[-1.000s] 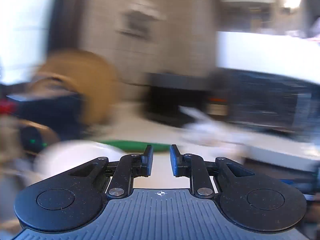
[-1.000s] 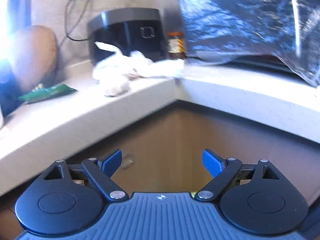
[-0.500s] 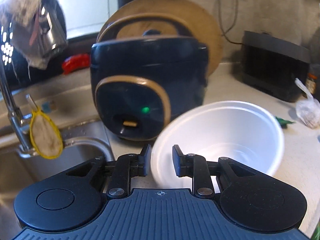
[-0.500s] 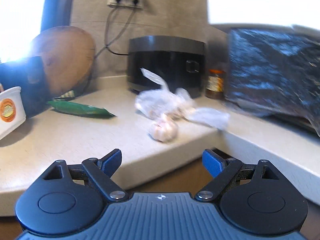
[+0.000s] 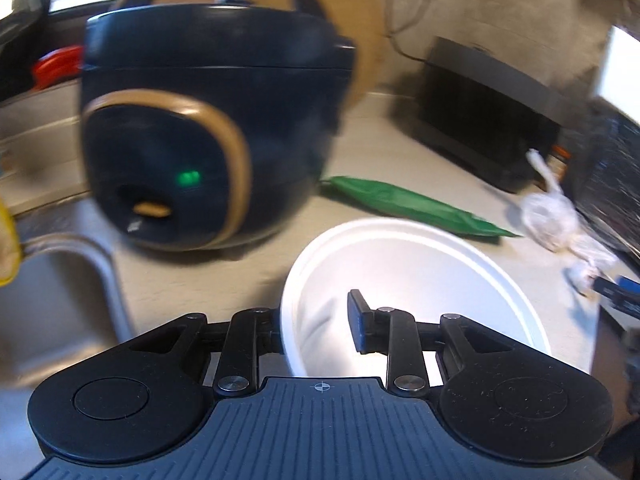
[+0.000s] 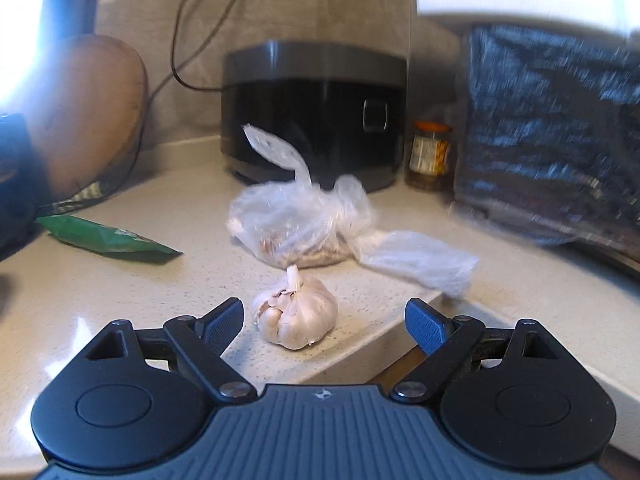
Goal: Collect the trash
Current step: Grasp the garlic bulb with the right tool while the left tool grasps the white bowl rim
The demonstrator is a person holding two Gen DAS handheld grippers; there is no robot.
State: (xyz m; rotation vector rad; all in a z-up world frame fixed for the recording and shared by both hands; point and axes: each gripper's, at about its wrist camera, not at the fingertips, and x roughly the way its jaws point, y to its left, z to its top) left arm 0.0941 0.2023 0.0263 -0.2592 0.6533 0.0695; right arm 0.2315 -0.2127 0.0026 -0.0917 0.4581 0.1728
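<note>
Your left tool (image 5: 316, 326) now straddles the bowl (image 5: 416, 276) rim, unclamped; only your wide-open, empty right tool (image 6: 324, 322) shows garlic (image 6: 296, 314) before the bag (image 6: 304, 224).

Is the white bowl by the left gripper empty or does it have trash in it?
Empty, as far as shows. The bowl's visible inside is bare white; the left gripper, straddling its near rim, hides the bottom.
</note>
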